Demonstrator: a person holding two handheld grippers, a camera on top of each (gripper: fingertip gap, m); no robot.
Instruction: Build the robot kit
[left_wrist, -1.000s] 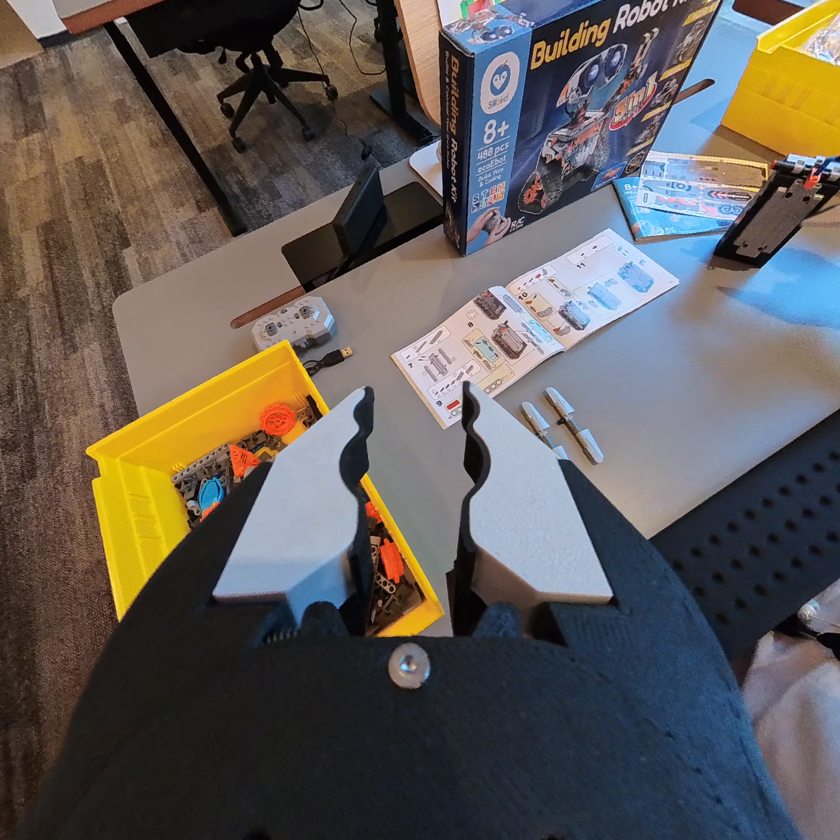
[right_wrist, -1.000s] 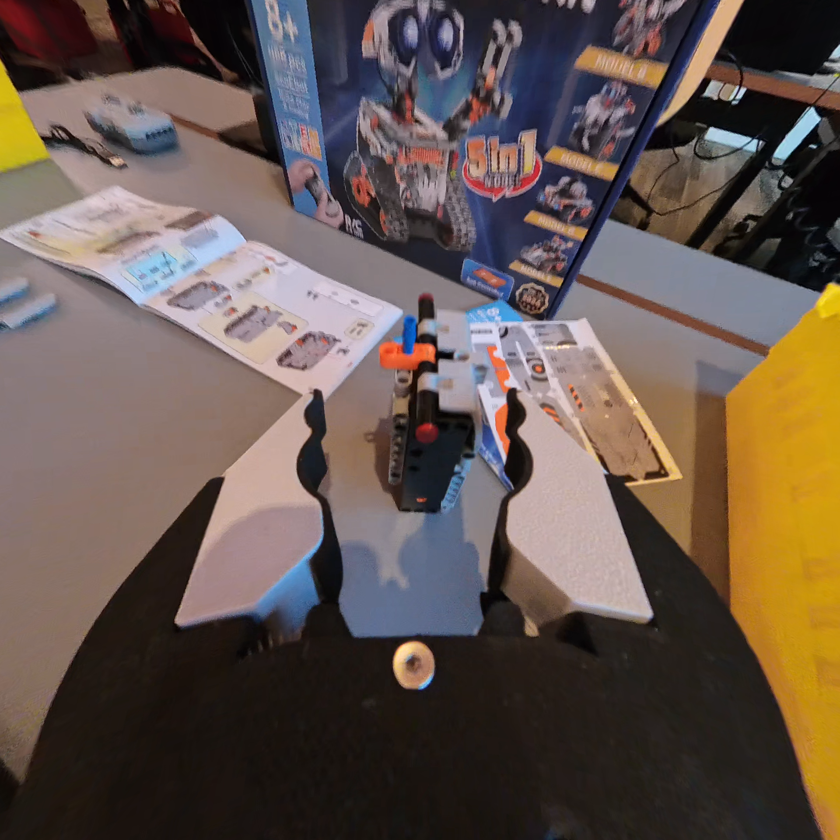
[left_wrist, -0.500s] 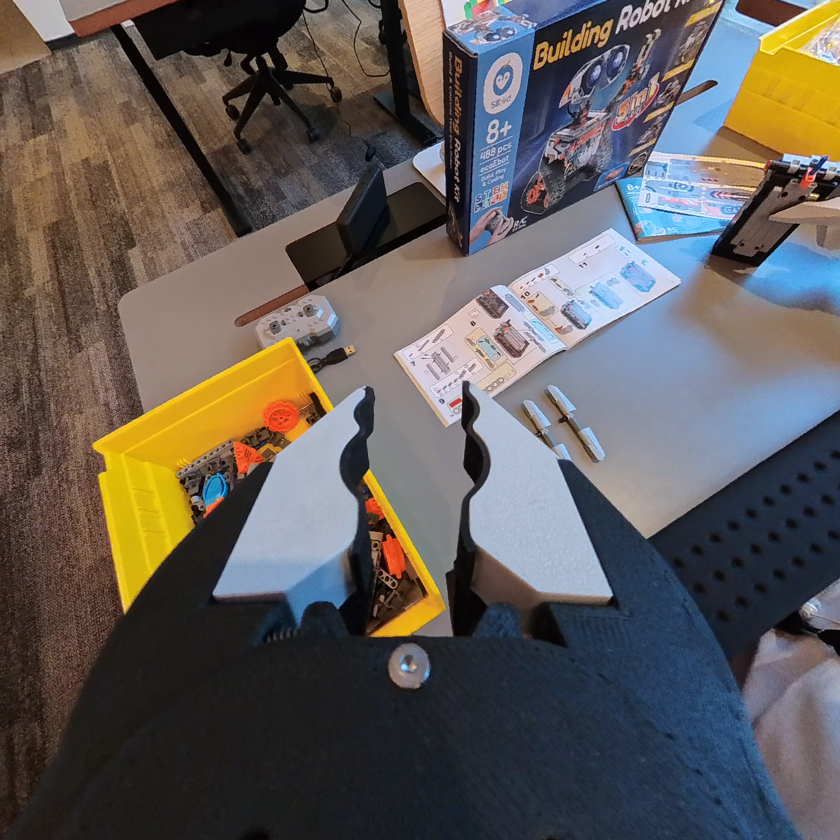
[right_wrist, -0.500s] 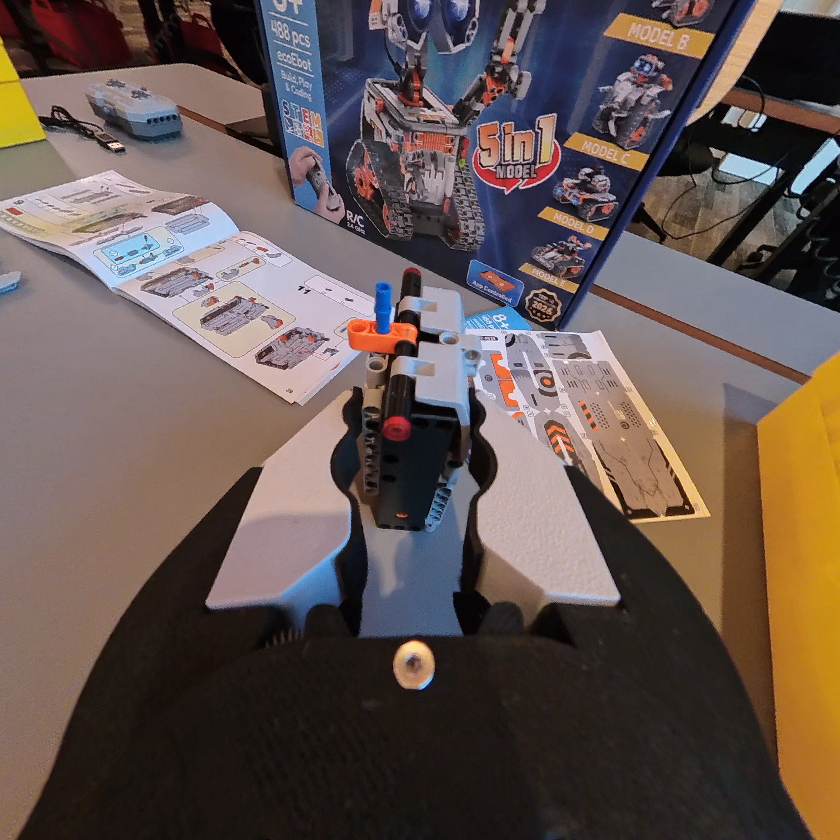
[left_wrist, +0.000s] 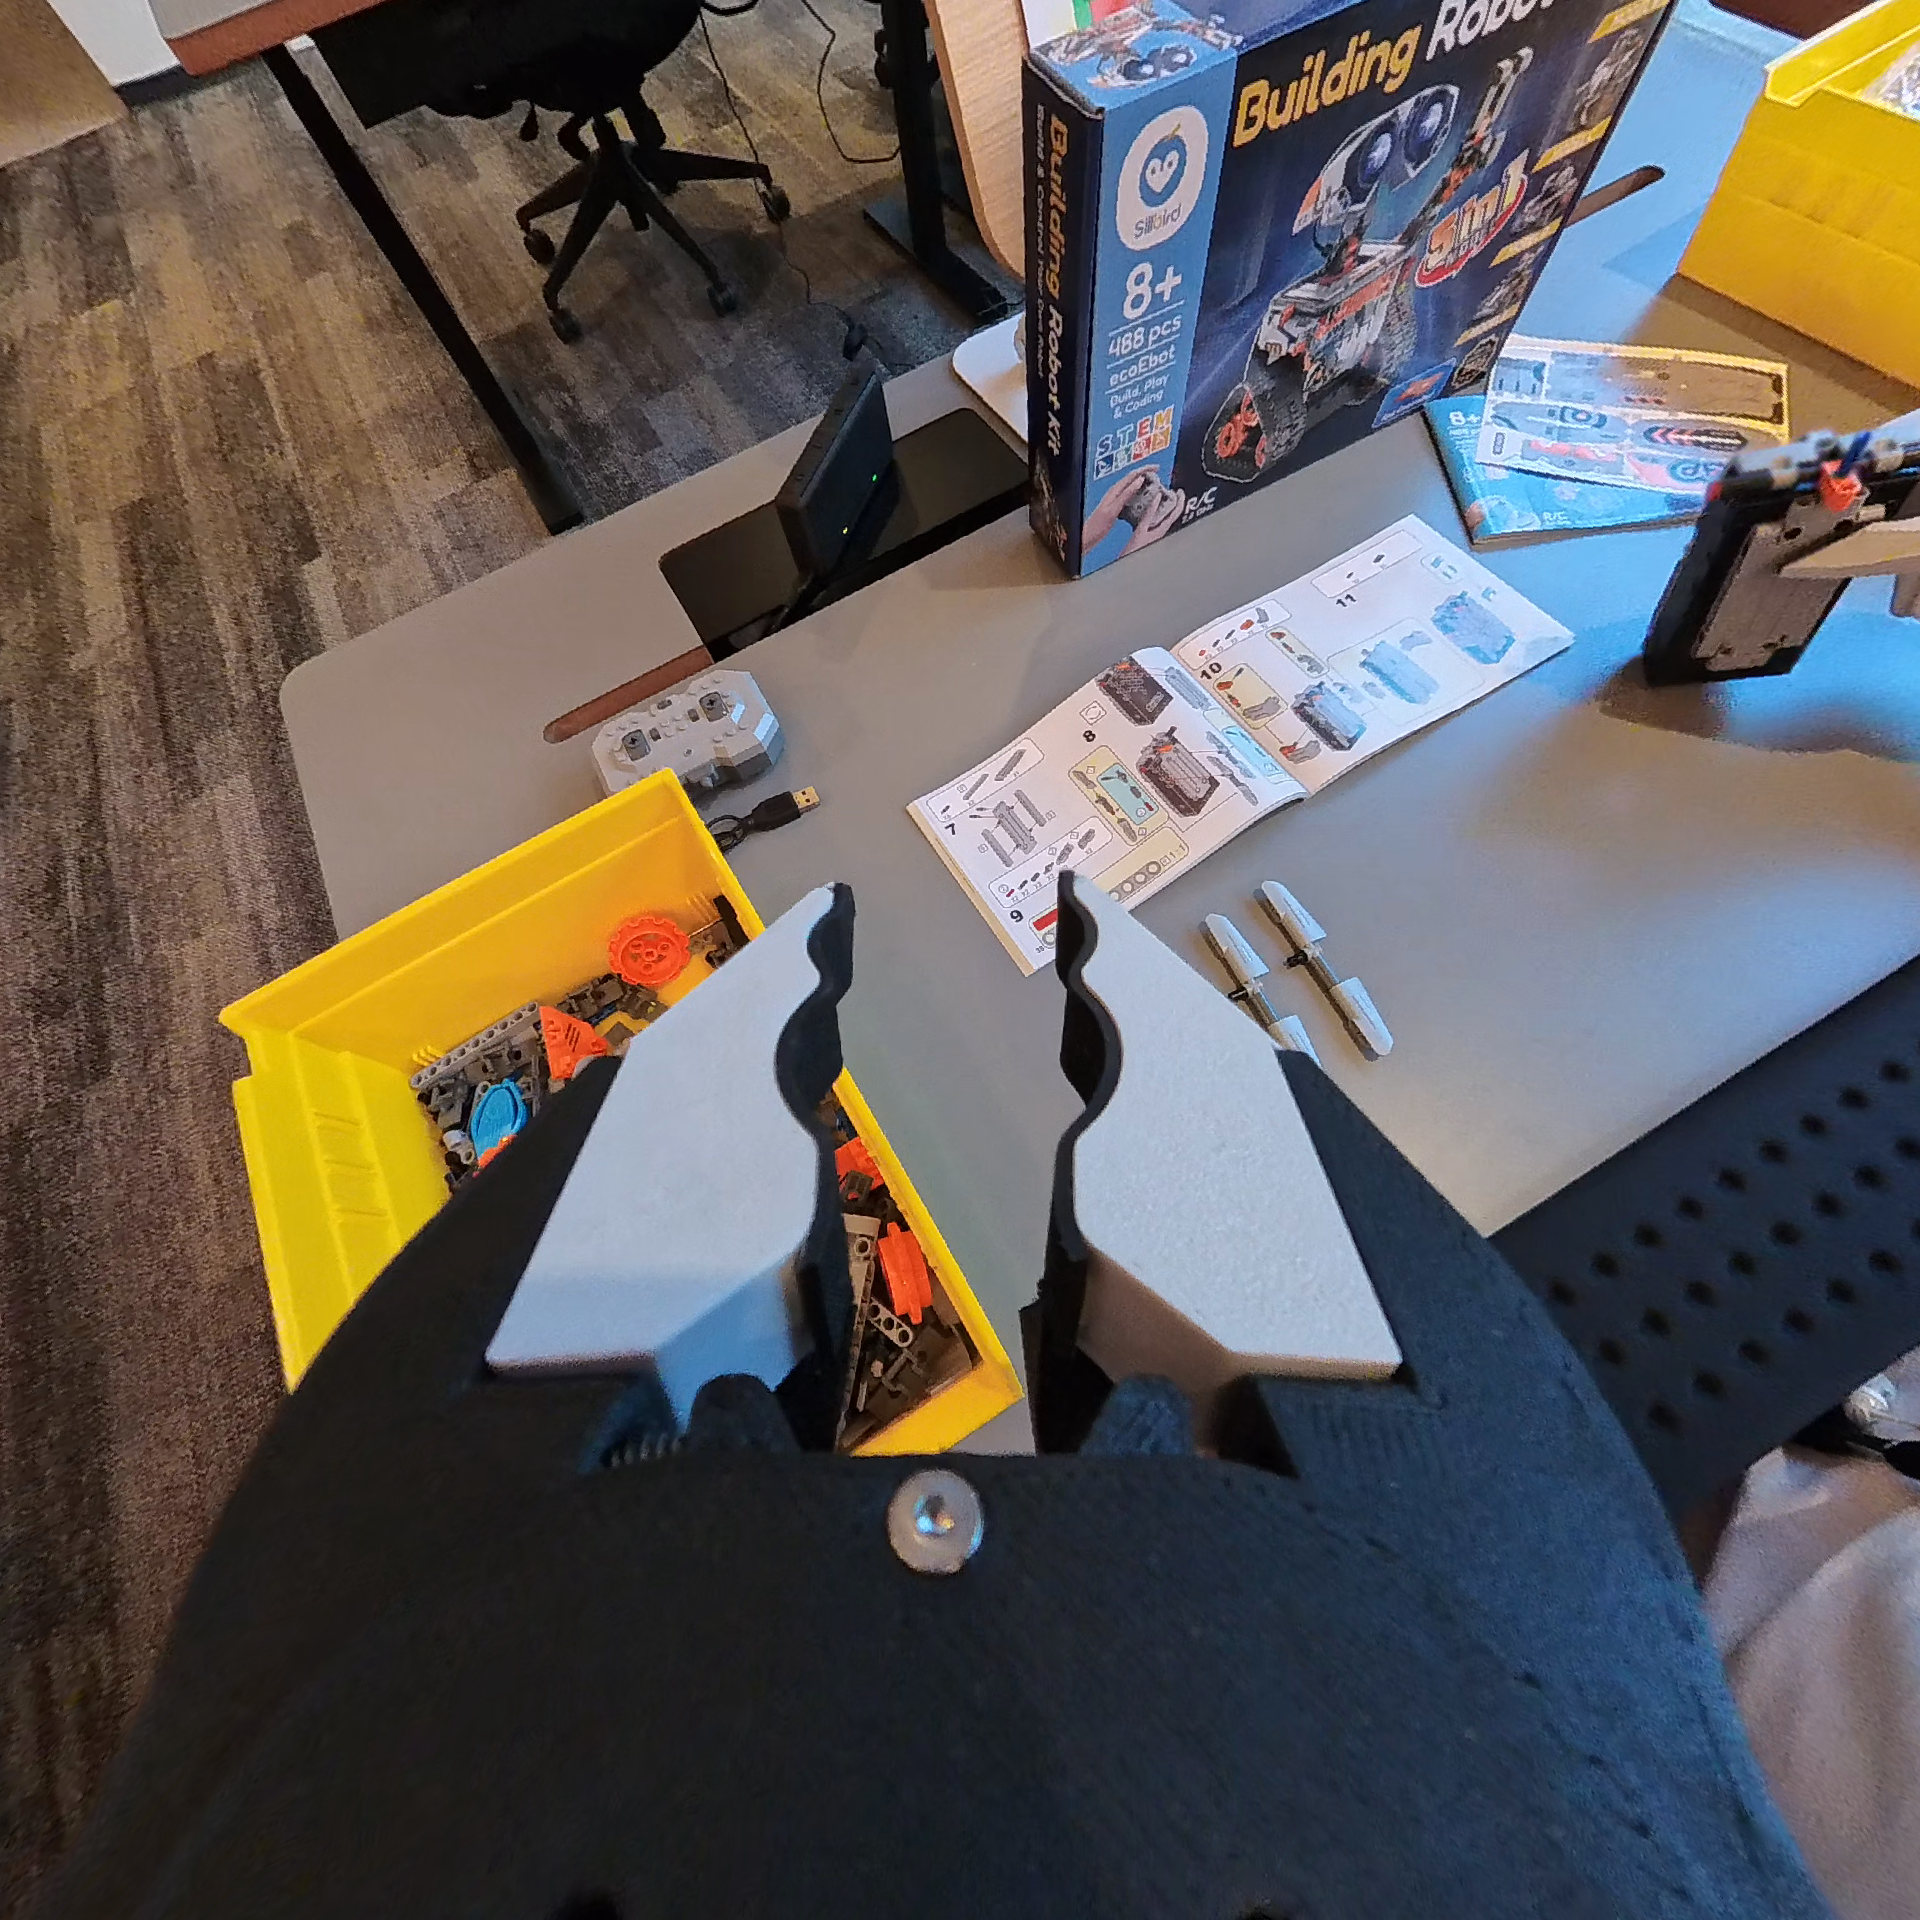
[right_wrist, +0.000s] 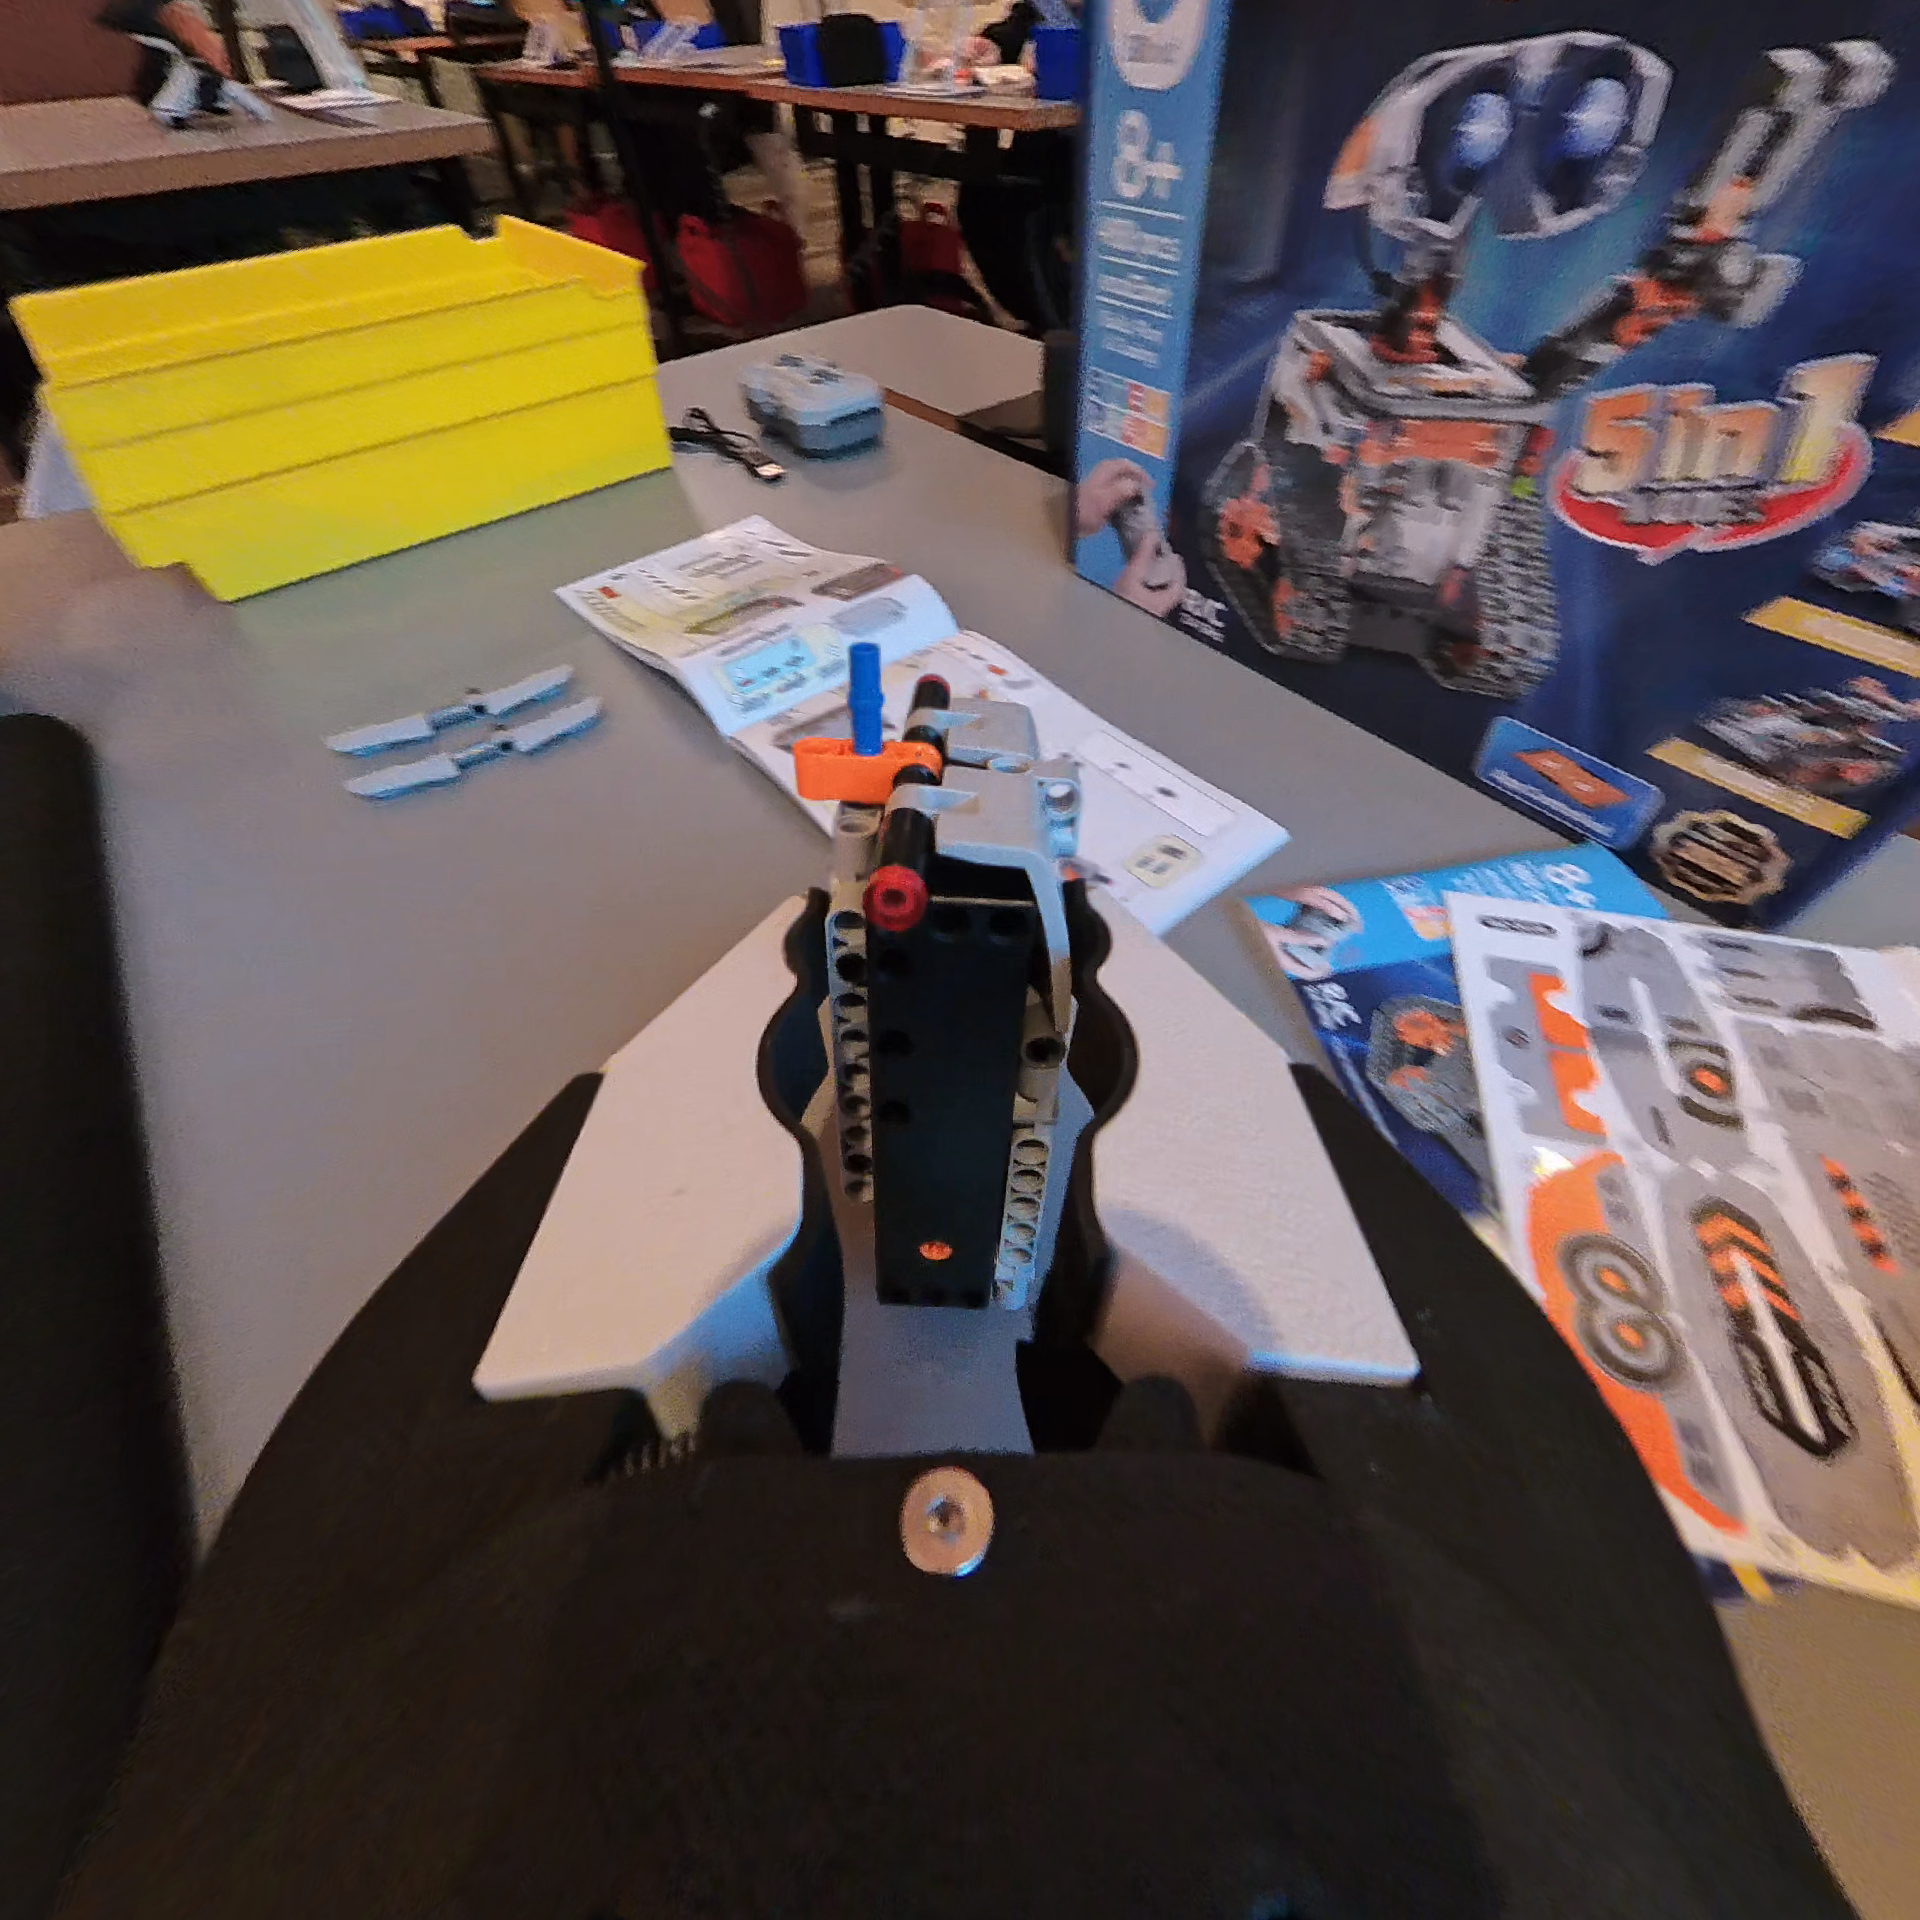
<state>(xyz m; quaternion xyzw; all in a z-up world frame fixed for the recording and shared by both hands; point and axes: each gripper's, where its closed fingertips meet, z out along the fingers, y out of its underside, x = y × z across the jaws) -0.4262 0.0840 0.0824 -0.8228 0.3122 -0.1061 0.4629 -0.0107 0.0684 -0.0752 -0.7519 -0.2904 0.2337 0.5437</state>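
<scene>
My right gripper (right_wrist: 945, 925) is shut on a black and grey brick assembly (right_wrist: 940, 1070) with an orange piece and a blue pin on top, held just above the grey table (right_wrist: 416, 1039). The assembly also shows at the right edge of the left wrist view (left_wrist: 1745, 582). My left gripper (left_wrist: 951, 904) is open and empty, above the table's front edge beside a yellow bin (left_wrist: 343, 1132) of loose building parts. Two grey rod pieces (left_wrist: 1288, 977) lie just right of its fingers.
An open instruction booklet (left_wrist: 1236, 727) lies mid-table. A blue kit box (left_wrist: 1299, 260) stands behind it. Sticker sheets (right_wrist: 1683, 1226) lie at the right. A grey remote (left_wrist: 686, 743) with a black cable sits behind the bin. Another yellow bin (left_wrist: 1829, 197) stands far right. The grippers' ends are close to 45 centimetres from one another.
My right gripper closed on the brick assembly, lifted it and swung left, so the yellow bin now shows in its view. My left gripper barely moved.
</scene>
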